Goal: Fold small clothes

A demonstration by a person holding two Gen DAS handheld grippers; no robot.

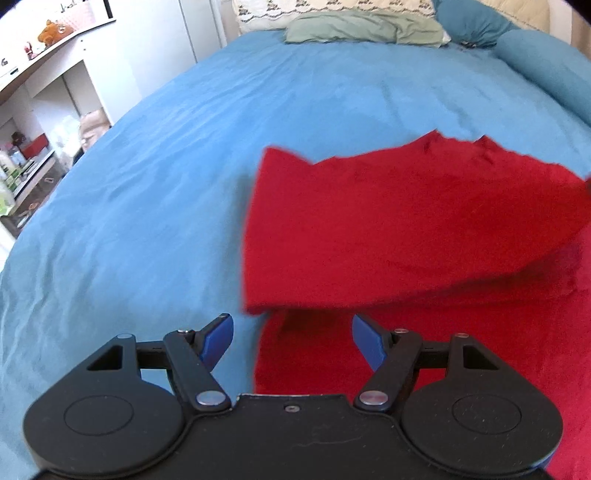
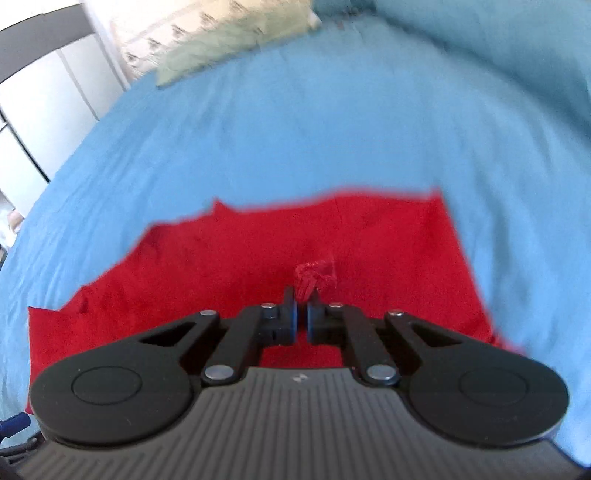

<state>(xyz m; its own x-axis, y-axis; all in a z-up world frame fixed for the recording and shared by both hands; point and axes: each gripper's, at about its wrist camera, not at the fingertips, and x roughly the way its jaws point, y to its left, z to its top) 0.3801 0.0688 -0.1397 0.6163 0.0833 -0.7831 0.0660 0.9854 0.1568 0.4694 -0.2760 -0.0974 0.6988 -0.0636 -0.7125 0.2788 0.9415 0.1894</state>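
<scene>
A red garment (image 1: pixel 406 229) lies on the blue bed sheet (image 1: pixel 147 184), its upper layer lifted and folding over the lower layer. My left gripper (image 1: pixel 291 339) is open and empty, just in front of the garment's near left edge. In the right wrist view the red garment (image 2: pixel 258 251) spreads below my right gripper (image 2: pixel 302 291), which is shut on a bunched bit of the red cloth and holds it up. The view is blurred by motion.
Pillows (image 1: pixel 362 26) and a green cloth lie at the head of the bed. A blue bolster (image 1: pixel 546 66) lies at the right. White shelves and a desk (image 1: pixel 40 122) with small items stand left of the bed.
</scene>
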